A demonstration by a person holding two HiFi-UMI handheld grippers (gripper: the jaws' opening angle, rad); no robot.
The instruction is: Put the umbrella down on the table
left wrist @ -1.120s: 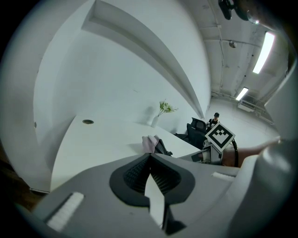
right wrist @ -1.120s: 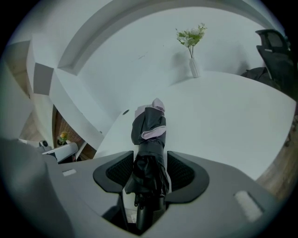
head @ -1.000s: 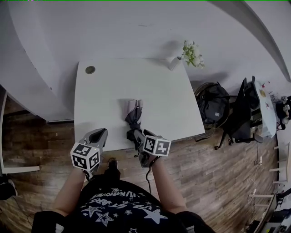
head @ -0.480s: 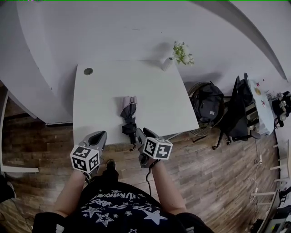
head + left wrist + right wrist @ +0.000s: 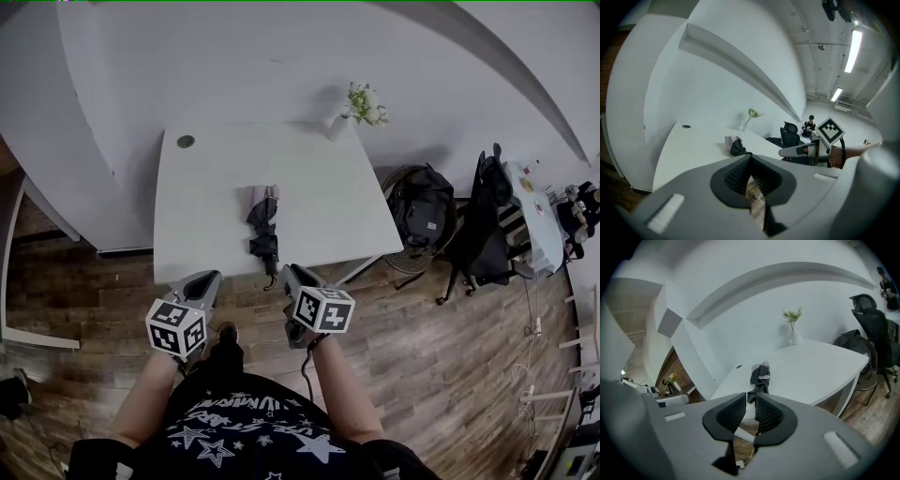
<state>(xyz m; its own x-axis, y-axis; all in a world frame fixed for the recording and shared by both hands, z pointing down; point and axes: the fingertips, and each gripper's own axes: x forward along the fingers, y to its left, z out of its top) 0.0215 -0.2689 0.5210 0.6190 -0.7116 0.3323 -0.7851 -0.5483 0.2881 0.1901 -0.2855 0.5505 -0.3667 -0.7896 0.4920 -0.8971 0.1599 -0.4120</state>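
Observation:
The folded dark umbrella (image 5: 262, 230) lies flat on the white table (image 5: 319, 187), handle toward the near edge; it also shows in the left gripper view (image 5: 737, 146) and in the right gripper view (image 5: 761, 377). My right gripper (image 5: 289, 272) hangs just off the table's front edge, short of the handle. Its jaws (image 5: 751, 401) are closing, with a narrow gap and nothing between them. My left gripper (image 5: 208, 277) is over the floor to the left, its jaws (image 5: 749, 161) shut and empty.
A vase of flowers (image 5: 356, 105) stands at the table's far right corner and a small round disc (image 5: 186, 142) at its far left. A dark backpack (image 5: 422, 211) and an office chair (image 5: 487, 225) stand to the right on the wooden floor.
Both grippers have drawn back from the table toward the person. The right jaws have narrowed. The umbrella stays on the table.

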